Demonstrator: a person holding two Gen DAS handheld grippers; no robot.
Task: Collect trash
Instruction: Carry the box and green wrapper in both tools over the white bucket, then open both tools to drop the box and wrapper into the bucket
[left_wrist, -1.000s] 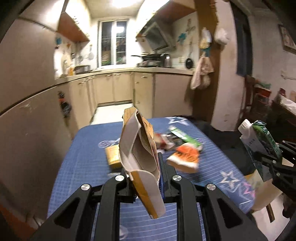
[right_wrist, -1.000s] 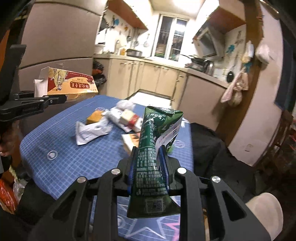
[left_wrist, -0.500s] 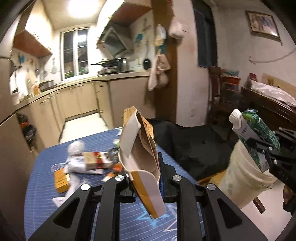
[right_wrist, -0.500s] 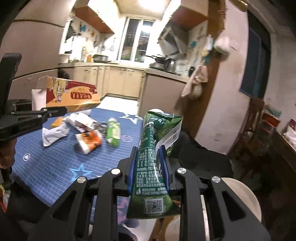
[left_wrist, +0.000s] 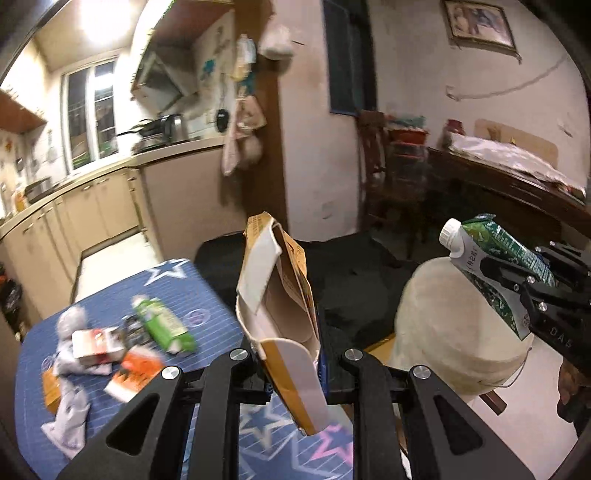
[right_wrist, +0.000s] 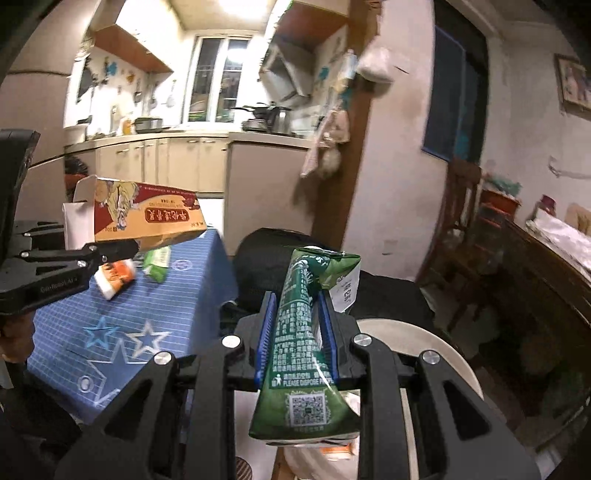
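The left gripper (left_wrist: 291, 363) has its jaws clamped tight on an opened cardboard box (left_wrist: 280, 295) – yellow and white, its flaps loose – held in the air above the near edge of the blue starred surface (left_wrist: 207, 295). The right gripper (right_wrist: 297, 343) has its jaws closed on a green drink carton (right_wrist: 306, 332) (cap end forward), held over the rim of a cream bin (right_wrist: 436, 343) beside the surface. More trash lies on the cloth: a green packet (left_wrist: 164, 325), an orange wrapper (left_wrist: 135, 373) and crumpled white paper (left_wrist: 70, 413).
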